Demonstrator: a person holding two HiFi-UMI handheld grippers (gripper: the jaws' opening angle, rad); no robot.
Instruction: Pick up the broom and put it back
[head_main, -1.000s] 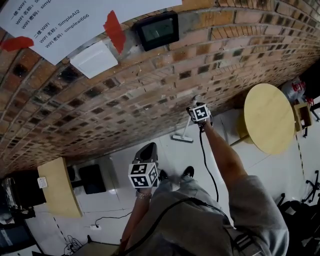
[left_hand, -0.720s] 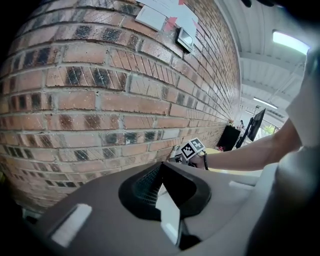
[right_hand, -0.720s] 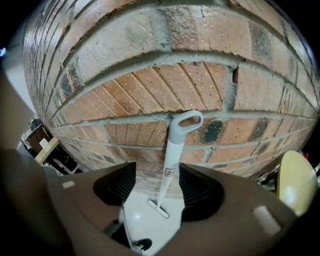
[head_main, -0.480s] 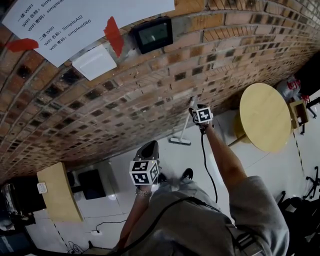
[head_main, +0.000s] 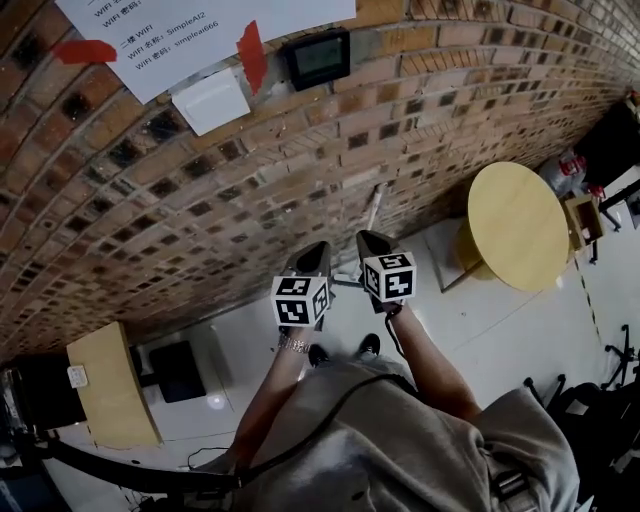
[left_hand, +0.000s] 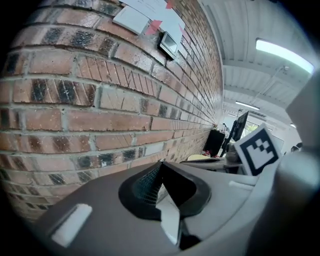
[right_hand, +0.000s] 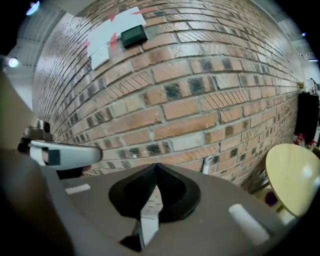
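**Left gripper** (left_hand: 159, 165): jaws closed, nothing between them.
**Right gripper** (right_hand: 156, 167): jaws closed, nothing between them. It is held up just beside the left one.
**Broom** (right_hand: 207, 165): ahead of the right jaws and a little to their right. It stands near upright with its handle top against the brick wall (head_main: 200, 200), free of both grippers.
**Round desk** (head_main: 515, 235): farther right of the right jaws, apart from the broom.
**Step, as judged**: putting back looks finished.
**Next move**: draw both grippers away without knocking the handle.
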